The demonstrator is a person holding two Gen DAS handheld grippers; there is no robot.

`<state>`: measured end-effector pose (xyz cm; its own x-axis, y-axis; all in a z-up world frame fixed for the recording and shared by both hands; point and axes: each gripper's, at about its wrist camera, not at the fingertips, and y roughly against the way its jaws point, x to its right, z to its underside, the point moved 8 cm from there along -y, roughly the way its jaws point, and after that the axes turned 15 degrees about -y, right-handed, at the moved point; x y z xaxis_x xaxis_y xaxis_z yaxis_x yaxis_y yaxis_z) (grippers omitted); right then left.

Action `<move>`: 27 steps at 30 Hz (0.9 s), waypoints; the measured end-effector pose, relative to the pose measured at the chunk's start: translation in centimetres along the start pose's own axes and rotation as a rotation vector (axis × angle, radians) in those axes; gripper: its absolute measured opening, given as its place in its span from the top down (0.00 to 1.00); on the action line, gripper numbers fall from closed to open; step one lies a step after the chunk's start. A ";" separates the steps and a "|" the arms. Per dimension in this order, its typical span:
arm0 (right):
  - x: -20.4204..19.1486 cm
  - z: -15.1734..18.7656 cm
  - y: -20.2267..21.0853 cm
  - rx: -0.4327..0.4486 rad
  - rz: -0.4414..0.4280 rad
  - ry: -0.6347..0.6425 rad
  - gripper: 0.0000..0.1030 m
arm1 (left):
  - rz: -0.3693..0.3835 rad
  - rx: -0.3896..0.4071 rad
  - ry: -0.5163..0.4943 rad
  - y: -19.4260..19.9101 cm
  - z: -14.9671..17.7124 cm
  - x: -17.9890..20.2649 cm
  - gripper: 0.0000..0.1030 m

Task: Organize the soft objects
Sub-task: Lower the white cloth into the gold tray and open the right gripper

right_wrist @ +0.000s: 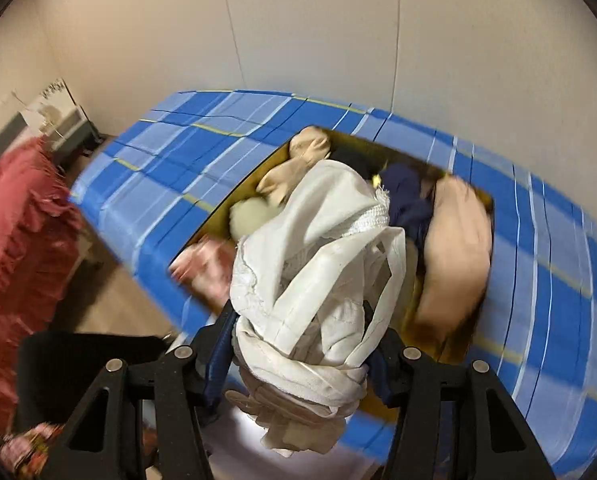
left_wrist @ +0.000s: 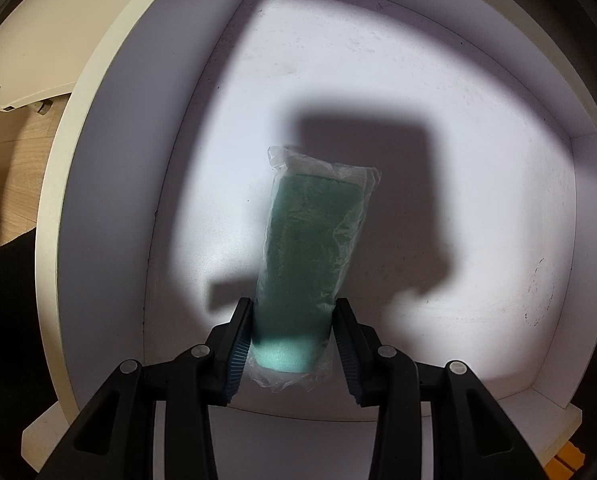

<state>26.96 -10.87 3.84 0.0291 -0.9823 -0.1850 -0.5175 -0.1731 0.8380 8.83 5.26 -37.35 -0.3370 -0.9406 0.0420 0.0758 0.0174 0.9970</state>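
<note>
Currently we hold a bagged green cloth (left_wrist: 302, 248) in the left gripper (left_wrist: 292, 344) over the white compartment (left_wrist: 378, 92); next, release it. Right gripper (right_wrist: 298, 344) clamps white fabric (right_wrist: 318, 272).

Home bedroom — plaid-sheeted bed (right_wrist: 170, 152), wood floor (right_wrist: 110, 304)

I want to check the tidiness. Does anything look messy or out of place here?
Yes. The box on the bed is overfilled, clothes bulging over its edge. The right gripper holds a crumpled white garment.
</note>
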 end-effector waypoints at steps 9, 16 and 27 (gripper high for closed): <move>-0.4 -2.7 -7.6 -0.059 0.080 0.013 0.35 | 0.000 0.000 -0.001 0.0 -0.1 0.2 0.61; 0.8 -1.8 -5.2 -0.001 0.028 -0.036 0.60 | -0.003 -0.002 -0.011 0.0 -0.1 0.0 0.60; 0.8 -3.2 -8.8 0.001 0.067 -0.057 0.72 | -0.001 -0.001 -0.005 -0.4 0.1 0.0 0.60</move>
<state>34.32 -10.34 -2.05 -0.0547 -0.9860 -0.1572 -0.5176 -0.1066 0.8490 8.68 5.31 -37.71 -0.3414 -0.9390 0.0409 0.0764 0.0156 0.9970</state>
